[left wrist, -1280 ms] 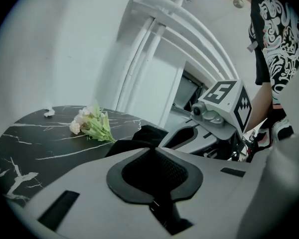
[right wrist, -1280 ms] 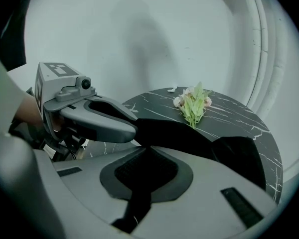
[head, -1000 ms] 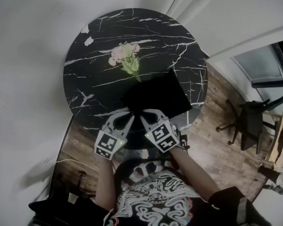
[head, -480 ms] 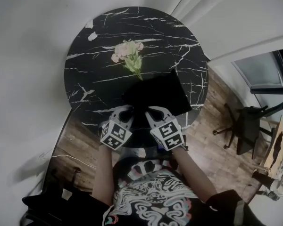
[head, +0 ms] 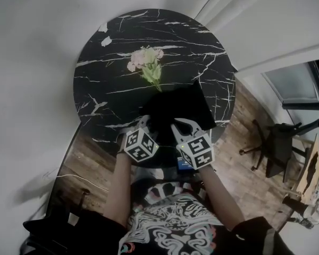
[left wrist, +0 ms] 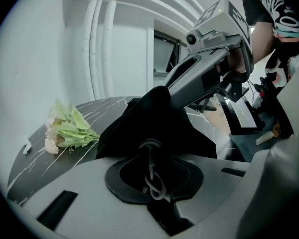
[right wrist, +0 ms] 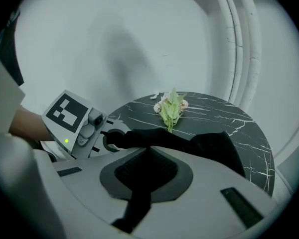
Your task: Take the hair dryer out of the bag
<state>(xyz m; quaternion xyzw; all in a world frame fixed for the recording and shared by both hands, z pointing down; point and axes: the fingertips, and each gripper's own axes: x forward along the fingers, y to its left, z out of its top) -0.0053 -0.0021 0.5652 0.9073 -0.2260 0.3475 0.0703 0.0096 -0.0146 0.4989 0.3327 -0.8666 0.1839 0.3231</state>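
The round bench (head: 122, 41) is glossy black stone with thin white veins. A small bunch of pale pink flowers (head: 146, 62) with green leaves lies flat toward its far side, and a floppy matte black fabric bag (head: 175, 108) is slumped at the person's edge. The hair dryer doesn't show in any view, so I can't tell what's in the bag. Both forearms reach in side by side from the near edge, angled down at the bag's near end: the left tongs (head: 143, 122) are pinched together on black fabric with a thin grey cord (left wrist: 154, 178) looped between them, and the right tongs (head: 177, 124) are squeezed onto a fold of the same fabric.
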